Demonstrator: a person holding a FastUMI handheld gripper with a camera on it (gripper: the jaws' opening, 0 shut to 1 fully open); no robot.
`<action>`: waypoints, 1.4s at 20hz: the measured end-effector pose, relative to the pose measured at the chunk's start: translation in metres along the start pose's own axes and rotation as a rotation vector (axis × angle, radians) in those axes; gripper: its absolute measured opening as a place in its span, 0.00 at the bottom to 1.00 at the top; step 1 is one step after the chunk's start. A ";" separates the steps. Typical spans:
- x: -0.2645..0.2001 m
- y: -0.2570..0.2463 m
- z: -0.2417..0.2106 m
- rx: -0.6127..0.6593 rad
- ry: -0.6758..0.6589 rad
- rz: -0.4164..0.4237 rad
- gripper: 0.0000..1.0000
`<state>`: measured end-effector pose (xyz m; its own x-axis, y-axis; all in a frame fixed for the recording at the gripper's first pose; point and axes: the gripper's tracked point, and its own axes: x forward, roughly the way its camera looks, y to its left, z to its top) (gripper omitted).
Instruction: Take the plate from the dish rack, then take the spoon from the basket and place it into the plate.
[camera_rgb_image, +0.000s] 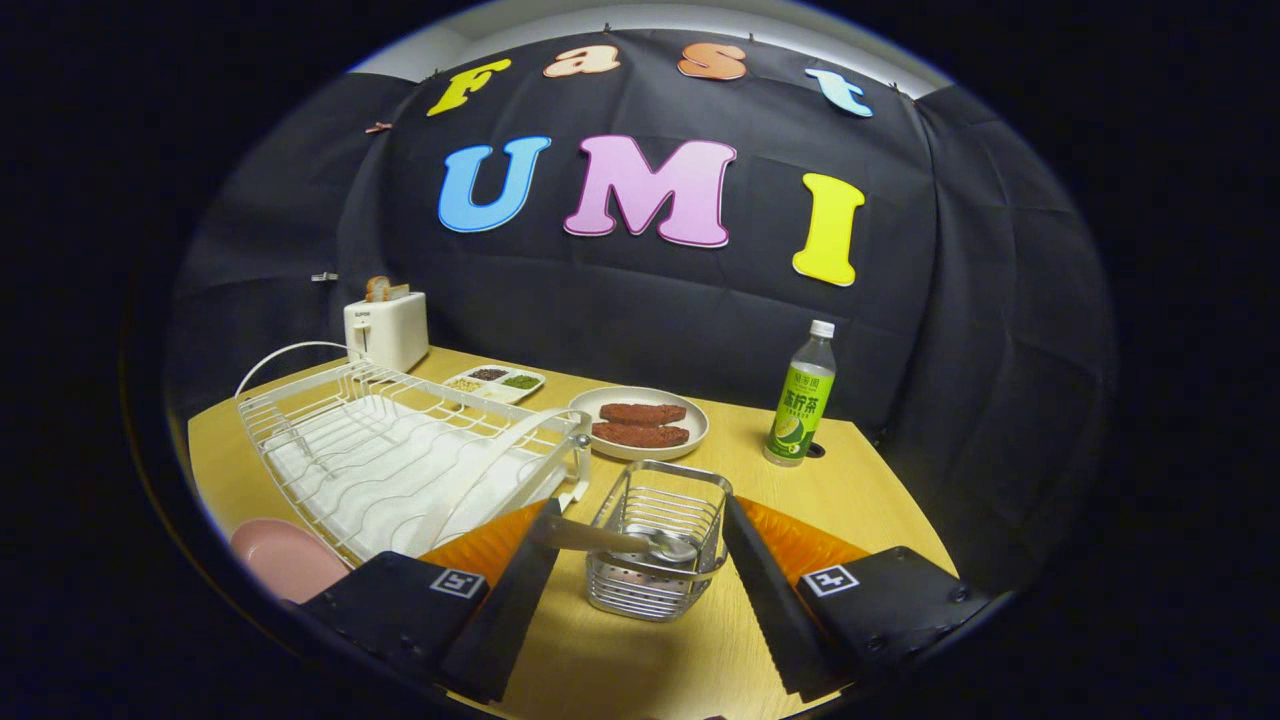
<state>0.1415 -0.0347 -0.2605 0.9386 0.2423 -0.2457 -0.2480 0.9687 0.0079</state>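
The gripper (640, 560) is held open above the wooden table (860, 470), its two fingers (520, 580) spread either side of a metal basket (660, 550). A spoon (620, 540) is laid across the basket, its bowl inside and its handle poking out toward the left finger; neither finger is seen touching it. Left of the basket a white dish rack (400, 460) is set, and a pink plate (285, 560) lies nearer than the rack, beside the left finger. Beyond the basket a plate of brown patties (640, 420) is placed, with a green bottle (800, 400) to the basket's far right. Behind the rack a toaster (385, 330) and a small divided tray (495, 383) are seen
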 end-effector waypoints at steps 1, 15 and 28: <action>0.000 -0.001 0.002 0.014 -0.007 0.002 0.99; 0.015 0.014 0.007 -0.023 -0.047 0.031 0.29; 0.018 -0.004 0.027 0.043 -0.005 0.015 0.15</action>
<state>0.1664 -0.0331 -0.2386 0.9360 0.2573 -0.2401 -0.2520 0.9663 0.0531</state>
